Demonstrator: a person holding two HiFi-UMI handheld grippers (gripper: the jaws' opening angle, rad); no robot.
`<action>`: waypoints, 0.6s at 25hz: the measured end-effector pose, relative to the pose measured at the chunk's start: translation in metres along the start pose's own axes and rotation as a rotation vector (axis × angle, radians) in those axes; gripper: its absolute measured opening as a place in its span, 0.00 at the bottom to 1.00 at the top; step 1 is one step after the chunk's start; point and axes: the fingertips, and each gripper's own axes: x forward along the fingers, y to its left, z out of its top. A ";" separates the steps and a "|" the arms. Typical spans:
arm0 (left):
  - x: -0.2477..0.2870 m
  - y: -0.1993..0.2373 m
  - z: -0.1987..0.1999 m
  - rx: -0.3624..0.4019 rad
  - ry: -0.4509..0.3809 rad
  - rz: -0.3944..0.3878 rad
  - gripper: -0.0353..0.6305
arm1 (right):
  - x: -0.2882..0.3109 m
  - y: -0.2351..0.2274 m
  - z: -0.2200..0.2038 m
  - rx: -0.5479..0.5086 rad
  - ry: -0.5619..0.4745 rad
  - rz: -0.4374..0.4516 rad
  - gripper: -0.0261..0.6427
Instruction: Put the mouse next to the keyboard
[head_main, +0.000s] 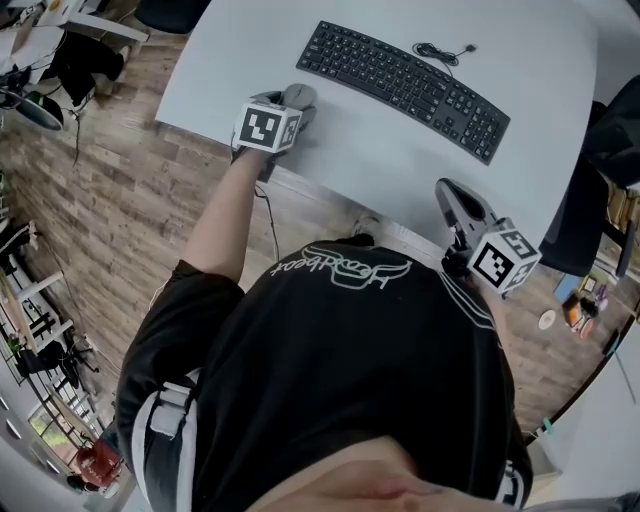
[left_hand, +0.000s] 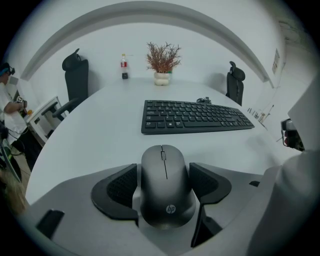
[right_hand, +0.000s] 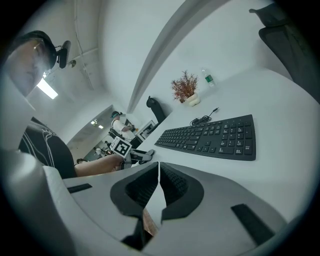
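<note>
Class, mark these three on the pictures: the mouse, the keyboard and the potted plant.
mouse (left_hand: 166, 182): left gripper view, middle of its back, above the logo.
keyboard (left_hand: 195, 116): left gripper view, centre key rows.
potted plant (left_hand: 163, 57): left gripper view, its twigs.

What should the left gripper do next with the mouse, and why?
Probably close the left gripper on the mouse: it sits between the pads with a thin gap at one side, and the keyboard lies apart, farther along the table.

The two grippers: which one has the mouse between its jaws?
The left gripper: the mouse lies between its jaws, while the right gripper has closed, empty jaws.
</note>
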 end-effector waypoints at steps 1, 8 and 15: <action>0.000 0.000 0.000 0.001 0.003 0.001 0.56 | -0.001 0.000 -0.001 0.002 0.003 -0.003 0.06; 0.000 -0.002 0.001 0.016 0.014 0.008 0.51 | -0.005 0.000 0.000 -0.011 0.008 -0.015 0.06; 0.001 -0.004 0.001 0.016 0.005 0.015 0.50 | -0.008 -0.002 -0.009 -0.004 0.037 -0.037 0.06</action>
